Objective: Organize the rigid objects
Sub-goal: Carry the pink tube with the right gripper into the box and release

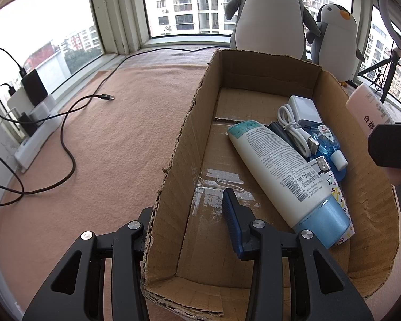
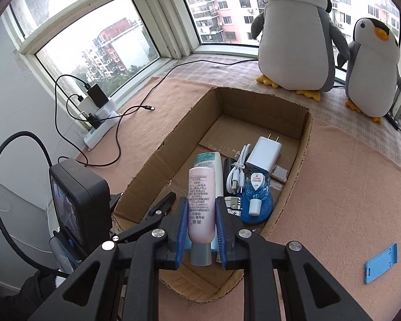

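An open cardboard box [image 1: 254, 72] lies on the peach cloth. My left gripper [image 1: 187, 206] straddles its near left wall, one finger outside and the blue-padded finger [image 1: 231, 211] inside, shut on that wall. In the right wrist view my right gripper [image 2: 201, 200] is shut on a pink bottle [image 2: 200, 195], cap toward the camera, held above the box [image 2: 304, 144]. That pink bottle [image 1: 369, 109] shows at the right edge of the left wrist view. Inside lie a white tube with a blue cap [image 1: 278, 165], a white charger [image 2: 264, 152], a white cable [image 2: 236, 174] and a blue bottle [image 2: 256, 203].
Two plush penguins [image 2: 294, 34] stand on the sill behind the box. A power strip with chargers [image 2: 99, 125] and loose black cables [image 1: 66, 139] occupy the left side. A flat blue plastic piece [image 2: 381, 263] lies on the cloth to the right. A small tripod [image 1: 387, 69] stands far right.
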{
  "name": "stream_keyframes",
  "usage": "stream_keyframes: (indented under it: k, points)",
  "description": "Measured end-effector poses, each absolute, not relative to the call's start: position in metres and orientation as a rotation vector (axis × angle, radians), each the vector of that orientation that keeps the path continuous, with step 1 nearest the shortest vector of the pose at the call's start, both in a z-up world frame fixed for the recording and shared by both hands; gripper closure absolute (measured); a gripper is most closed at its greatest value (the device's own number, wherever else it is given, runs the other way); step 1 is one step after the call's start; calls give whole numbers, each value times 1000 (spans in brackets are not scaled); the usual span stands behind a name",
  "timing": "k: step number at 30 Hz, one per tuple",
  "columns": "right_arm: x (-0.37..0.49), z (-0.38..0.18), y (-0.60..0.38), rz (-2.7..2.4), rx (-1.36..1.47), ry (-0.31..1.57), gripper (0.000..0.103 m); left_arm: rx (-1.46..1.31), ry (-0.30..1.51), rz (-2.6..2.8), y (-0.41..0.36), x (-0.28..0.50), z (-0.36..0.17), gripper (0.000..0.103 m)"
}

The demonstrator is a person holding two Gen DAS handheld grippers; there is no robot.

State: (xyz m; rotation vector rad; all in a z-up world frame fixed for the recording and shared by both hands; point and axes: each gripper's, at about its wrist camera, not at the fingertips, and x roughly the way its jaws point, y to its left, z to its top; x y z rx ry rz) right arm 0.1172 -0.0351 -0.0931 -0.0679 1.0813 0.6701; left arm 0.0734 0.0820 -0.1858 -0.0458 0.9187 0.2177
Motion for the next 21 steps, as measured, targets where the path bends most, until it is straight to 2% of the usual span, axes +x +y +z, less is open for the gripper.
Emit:
stream_keyframes:
  k: [14,16,18,21]
  points:
    - [108,-113,-36,675,-87,1130,85,-48,917,219,80,74,-185,64]
    - [106,-111,-35,669,-104,1119,77,-48,918,218,80,74,-185,64]
    - [104,-107,-36,654,-113,1090,50,-48,917,219,80,74,-185,64]
    - [102,-103,-37,652,-125,1071,46,-48,917,219,80,74,-185,64]
